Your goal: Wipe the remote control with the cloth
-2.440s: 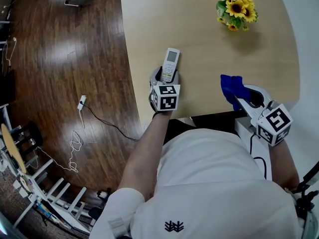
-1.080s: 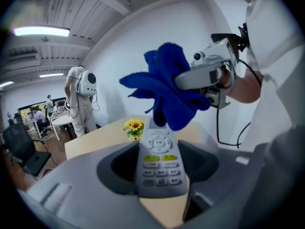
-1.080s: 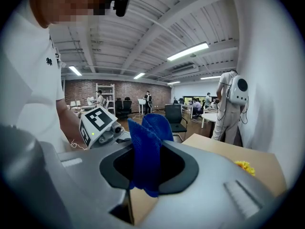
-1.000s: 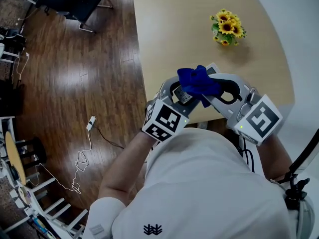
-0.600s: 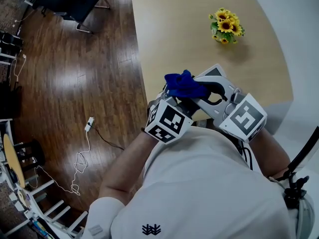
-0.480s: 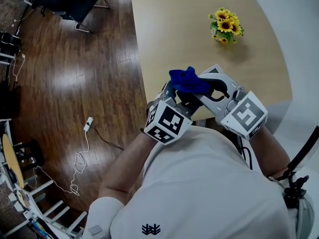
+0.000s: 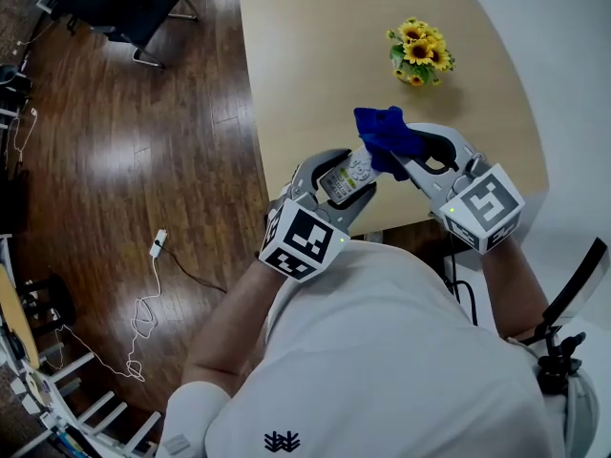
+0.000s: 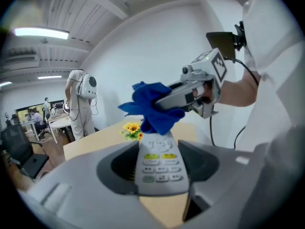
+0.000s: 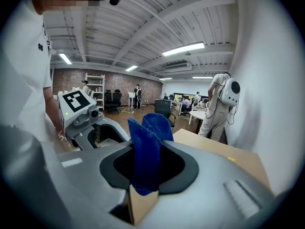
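My left gripper [image 7: 342, 176] is shut on a white remote control [image 7: 346, 174], held above the table's near edge with its keypad up. The right gripper [image 7: 399, 153] is shut on a bunched blue cloth [image 7: 381, 132]. The cloth rests against the remote's far end. In the left gripper view the remote [image 8: 159, 162] lies between the jaws, and the cloth [image 8: 153, 107] hangs from the right gripper [image 8: 193, 92] onto its tip. The right gripper view shows the cloth [image 9: 147, 151] clamped upright between its jaws, with the left gripper [image 9: 88, 120] to the left.
A pot of sunflowers [image 7: 416, 52] stands far back on the light wooden table [image 7: 296, 74]. Left of the table is dark wood floor with a cable [image 7: 158, 246] and a chair [image 7: 115, 3]. A person in white [image 8: 81, 104] stands beyond the table.
The cloth has slid from over the remote's keypad to its far end, so the buttons now show. The right gripper moved away from me with it; the left gripper kept hold.
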### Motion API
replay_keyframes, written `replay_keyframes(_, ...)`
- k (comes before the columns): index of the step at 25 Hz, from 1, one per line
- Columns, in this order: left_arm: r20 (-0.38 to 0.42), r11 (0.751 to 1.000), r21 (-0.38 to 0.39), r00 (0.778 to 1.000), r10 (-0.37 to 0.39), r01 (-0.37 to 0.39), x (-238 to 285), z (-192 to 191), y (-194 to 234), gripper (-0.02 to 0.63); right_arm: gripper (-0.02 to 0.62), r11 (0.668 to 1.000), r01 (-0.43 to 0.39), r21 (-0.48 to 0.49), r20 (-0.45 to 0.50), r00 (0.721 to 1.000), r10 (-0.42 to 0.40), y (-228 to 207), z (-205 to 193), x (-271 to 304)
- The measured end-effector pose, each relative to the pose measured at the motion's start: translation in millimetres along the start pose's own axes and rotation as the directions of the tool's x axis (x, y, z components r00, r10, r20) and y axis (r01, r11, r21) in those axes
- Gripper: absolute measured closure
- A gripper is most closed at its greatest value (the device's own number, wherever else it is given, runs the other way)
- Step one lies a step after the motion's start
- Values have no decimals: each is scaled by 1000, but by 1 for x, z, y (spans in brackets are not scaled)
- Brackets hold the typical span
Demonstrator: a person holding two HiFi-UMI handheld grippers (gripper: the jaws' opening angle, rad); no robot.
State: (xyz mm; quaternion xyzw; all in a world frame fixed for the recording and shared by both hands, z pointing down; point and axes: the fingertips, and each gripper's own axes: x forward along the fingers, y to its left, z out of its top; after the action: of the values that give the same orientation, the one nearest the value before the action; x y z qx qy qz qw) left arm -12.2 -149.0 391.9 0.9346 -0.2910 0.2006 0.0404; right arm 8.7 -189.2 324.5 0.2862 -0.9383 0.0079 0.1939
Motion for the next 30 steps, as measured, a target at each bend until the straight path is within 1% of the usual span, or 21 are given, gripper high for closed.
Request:
replay_keyframes(6,12,1000,-4,1000,19,-19,-3,-1,4,334,511,994,106,29,-11,994,-106,-40,-5,-18)
replay_keyframes(9,17,1000,-9,1000,23,-23,-2,-1,5,334,511,993,115,38,7,993,-115,-42,3,-22)
replay_keyframes(11,23,999,-14,999,29,-29,-1,-1,5,334,511,996,87,31,26,996,-87,-31,10,-20)
replay_keyframes(15,29,999,-20,999,38,-37,1,1,6,334,511,1000,-22,19,72,997,20,9,29,-9)
replay_keyframes(18,36,999,-16,999,38,-38,2,4,6,334,511,993,-115,7,98,989,114,43,42,4)
replay_keyframes(20,43,999,-14,998,38,-38,3,7,4,334,511,983,-182,17,96,979,180,66,45,9)
replay_keyframes(22,50,999,-14,998,41,-40,5,9,2,334,511,972,-231,34,85,970,227,85,45,13)
replay_keyframes(23,52,999,-14,998,43,-42,5,10,1,334,511,970,-241,40,83,968,238,90,44,14)
replay_keyframes(25,54,999,-11,997,47,-47,3,10,1,334,511,970,-237,49,81,969,233,88,40,16)
replay_keyframes(30,59,998,-21,997,53,-51,0,7,4,334,511,987,-157,23,60,986,156,51,25,14)
